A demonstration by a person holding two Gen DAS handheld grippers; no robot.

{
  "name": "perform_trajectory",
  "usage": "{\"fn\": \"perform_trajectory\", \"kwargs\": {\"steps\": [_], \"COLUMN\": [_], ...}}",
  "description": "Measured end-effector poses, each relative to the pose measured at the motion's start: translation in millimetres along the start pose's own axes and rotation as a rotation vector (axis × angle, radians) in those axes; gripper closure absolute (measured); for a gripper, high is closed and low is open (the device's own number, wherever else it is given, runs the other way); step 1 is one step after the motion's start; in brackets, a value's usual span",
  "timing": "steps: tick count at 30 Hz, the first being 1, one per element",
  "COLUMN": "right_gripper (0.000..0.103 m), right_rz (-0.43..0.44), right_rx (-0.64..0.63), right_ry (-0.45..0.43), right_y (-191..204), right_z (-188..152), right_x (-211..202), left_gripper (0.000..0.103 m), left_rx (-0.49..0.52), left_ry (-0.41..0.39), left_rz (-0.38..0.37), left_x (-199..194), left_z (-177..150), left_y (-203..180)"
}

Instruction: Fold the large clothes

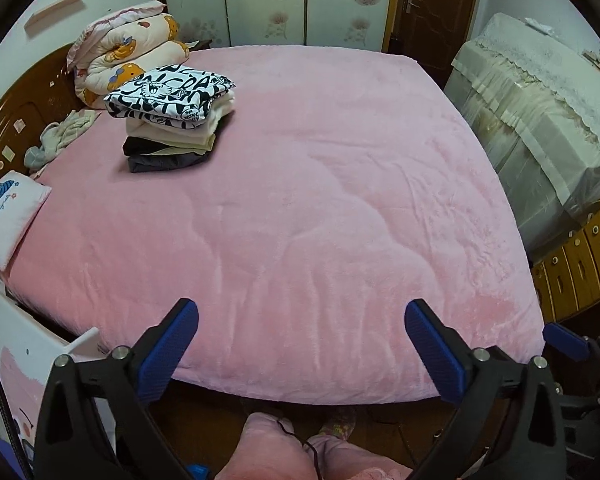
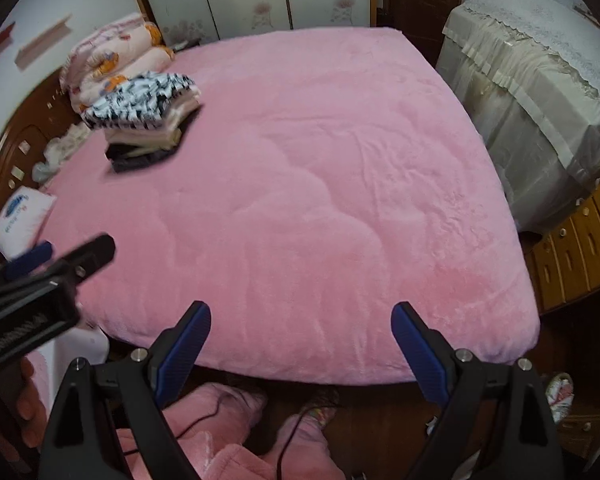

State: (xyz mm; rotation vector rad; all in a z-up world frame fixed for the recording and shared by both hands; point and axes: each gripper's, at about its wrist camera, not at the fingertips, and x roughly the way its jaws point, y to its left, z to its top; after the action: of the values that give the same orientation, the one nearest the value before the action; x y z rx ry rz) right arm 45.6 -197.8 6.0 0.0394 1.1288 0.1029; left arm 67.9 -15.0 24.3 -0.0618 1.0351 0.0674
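A stack of folded clothes [image 1: 168,136] sits at the back left of the pink bed [image 1: 340,200], topped by a black-and-white printed garment [image 1: 172,92]. The right wrist view shows the same stack [image 2: 144,120], blurred. My left gripper [image 1: 301,306] hangs open over the bed's near edge, nothing between its blue pads. My right gripper [image 2: 300,307] is open too, over the same edge and empty. The left gripper [image 2: 68,254] also shows at the left of the right wrist view. No garment lies spread on the bed.
A rolled cartoon-print quilt [image 1: 132,56], loose pale clothes [image 1: 64,136] and a small white pillow [image 1: 8,212] lie by the wooden headboard [image 1: 16,120]. A cloth-covered cabinet [image 1: 540,120] and wooden drawers [image 1: 580,264] stand right. A person's pink-trousered legs [image 1: 268,448] are below.
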Motion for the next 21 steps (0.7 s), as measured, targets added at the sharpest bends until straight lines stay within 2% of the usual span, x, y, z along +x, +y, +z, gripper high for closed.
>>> {"fn": "perform_trajectory", "kwargs": {"steps": [4,7,21], "right_gripper": [0.011,0.0,0.0], "right_rz": [0.014,0.016,0.012], "right_rx": [-0.005,0.005,0.003], "right_ry": [-0.056,-0.086,-0.08], "right_y": [-5,-13,-21], "right_z": [1,0,-3], "right_x": [-12,-19,-18], "left_gripper": [0.001,0.001,0.001], "left_rx": [0.007,0.031,0.044], "left_ry": [0.018,0.031,0.04], "left_rz": [0.004,0.008,0.035], "left_x": [2,3,1], "left_z": [-5,-8,-19], "left_y": [-5,-12,-17]}}
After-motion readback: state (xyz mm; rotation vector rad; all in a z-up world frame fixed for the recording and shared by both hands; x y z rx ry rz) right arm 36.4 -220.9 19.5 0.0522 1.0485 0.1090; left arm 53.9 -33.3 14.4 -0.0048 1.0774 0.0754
